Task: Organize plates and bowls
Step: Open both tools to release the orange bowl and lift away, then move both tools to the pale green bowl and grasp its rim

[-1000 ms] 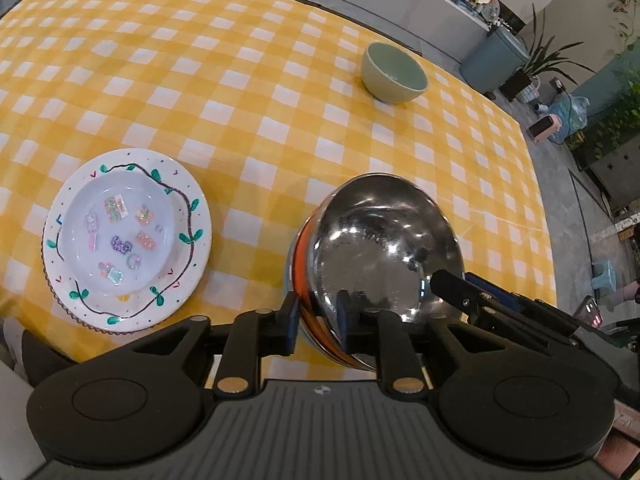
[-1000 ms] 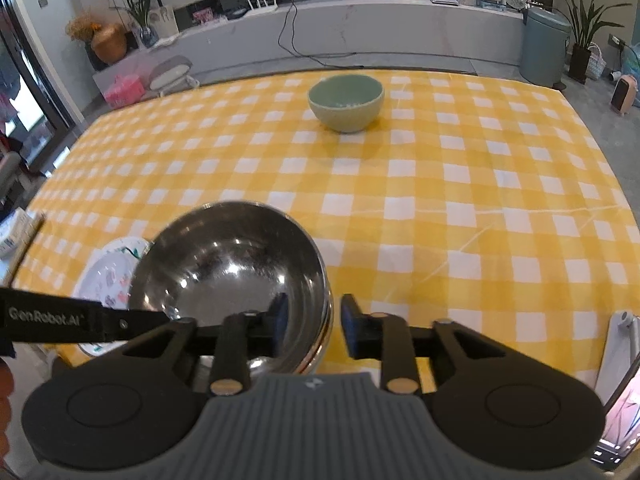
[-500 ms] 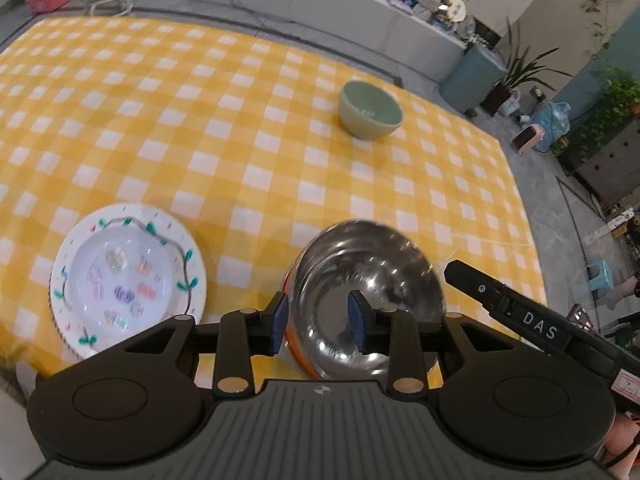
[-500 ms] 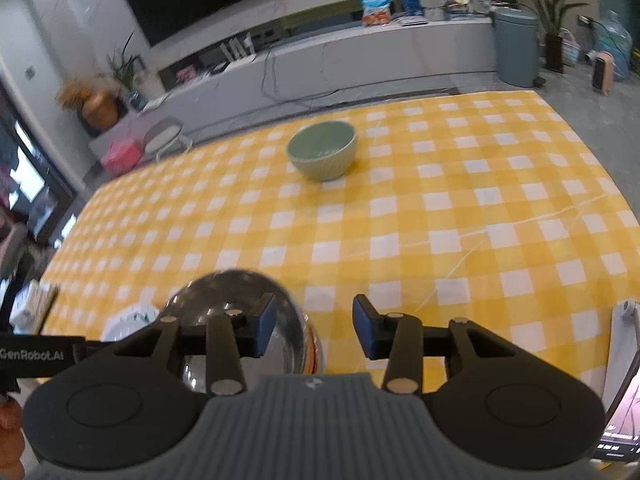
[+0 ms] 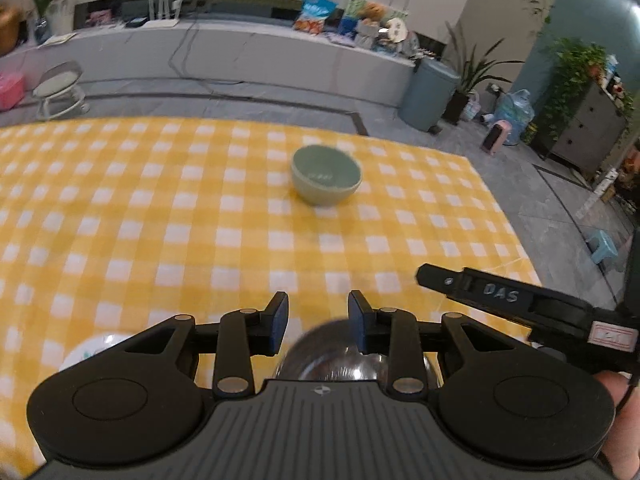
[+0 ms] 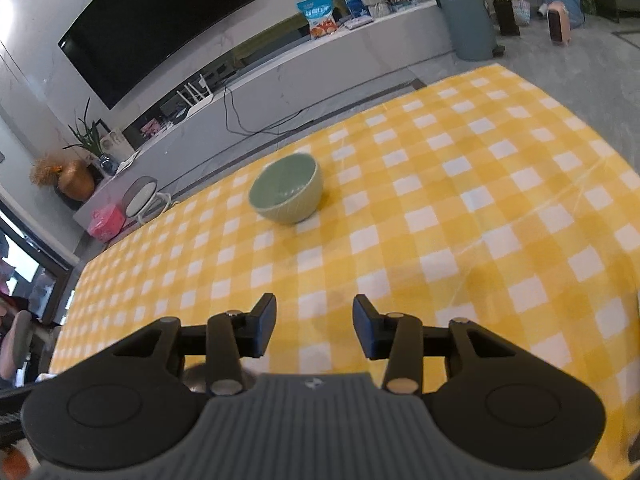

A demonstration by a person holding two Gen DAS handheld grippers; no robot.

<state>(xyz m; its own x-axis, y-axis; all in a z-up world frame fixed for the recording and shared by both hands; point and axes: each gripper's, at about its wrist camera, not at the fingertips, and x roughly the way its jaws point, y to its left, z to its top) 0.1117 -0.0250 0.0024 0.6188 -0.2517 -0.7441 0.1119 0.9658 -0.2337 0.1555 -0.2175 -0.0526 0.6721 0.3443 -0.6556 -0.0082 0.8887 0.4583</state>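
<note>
At the lower left of the left wrist view, a sliver of the decorated plate (image 5: 94, 347) peeks out beside the tool body, lying flat on the yellow-checked desk (image 5: 168, 216). Just right of it, at the bottom centre, the steel bowl (image 5: 340, 354) sits low and close, half hidden behind the tool. Higher, near the middle of both views, the green bowl (image 5: 326, 179) stands upright and alone on the desk, well apart from everything else.

My worry is the reach to that green bowl. Its wall looks thick and rounded, so a pinch on the rim could slip and tip it, or push it along the cloth toward the far edge. The steel bowl also lies right under the left tool, hard to see, so a careless drop of the hand could knock it. The right tool's side shows as a dark bar at the right of the left view, close by; both heading for one bowl could collide.

The left tool (image 5: 318, 322) is spread moderately wide, holding nothing; its pads hang above the steel bowl's rim, and I cannot tell if they touch. The right tool (image 6: 314, 326) is likewise parted and empty, over bare cloth.
</note>
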